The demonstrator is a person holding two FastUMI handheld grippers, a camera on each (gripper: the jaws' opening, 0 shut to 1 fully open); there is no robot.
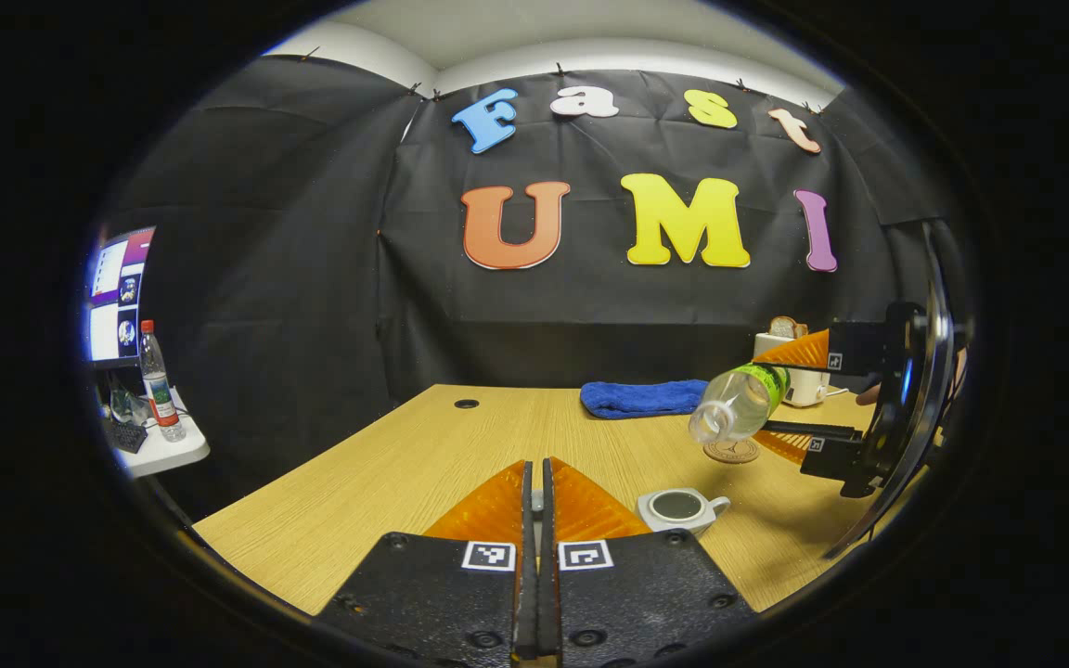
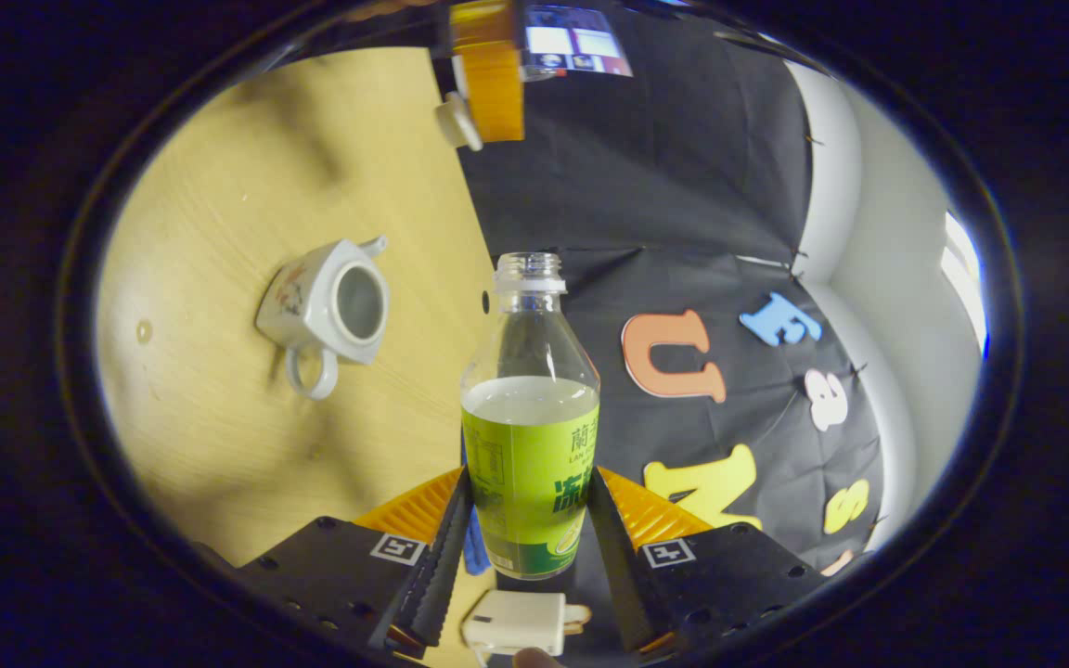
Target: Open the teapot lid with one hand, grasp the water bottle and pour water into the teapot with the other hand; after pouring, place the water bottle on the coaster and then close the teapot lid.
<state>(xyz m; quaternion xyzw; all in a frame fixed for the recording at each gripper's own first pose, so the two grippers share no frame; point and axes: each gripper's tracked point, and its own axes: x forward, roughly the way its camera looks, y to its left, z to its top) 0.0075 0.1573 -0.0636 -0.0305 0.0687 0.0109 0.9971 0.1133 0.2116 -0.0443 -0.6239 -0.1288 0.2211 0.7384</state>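
My right gripper [image 2: 530, 475] is shut on a clear water bottle [image 2: 530, 436] with a green label, uncapped and part full. From the left gripper view the bottle [image 1: 740, 403] lies tilted in the air, mouth down and to the left, above the round coaster [image 1: 731, 451], with the right gripper [image 1: 765, 395] behind it. The white teapot [image 1: 678, 508] [image 2: 330, 306] stands on the wooden table [image 1: 386, 473] with its top uncovered. My left gripper [image 1: 537, 466] is shut on the teapot lid [image 1: 536, 501]; the right gripper view shows that gripper [image 2: 488, 88] holding the lid [image 2: 456, 121] up, away from the teapot.
A folded blue towel [image 1: 643, 397] lies at the table's back. A white appliance [image 1: 799, 376] stands at the back right. Off the table's left edge, a small side table [image 1: 159, 450] carries another bottle [image 1: 159, 380], with a monitor [image 1: 117, 292] behind it.
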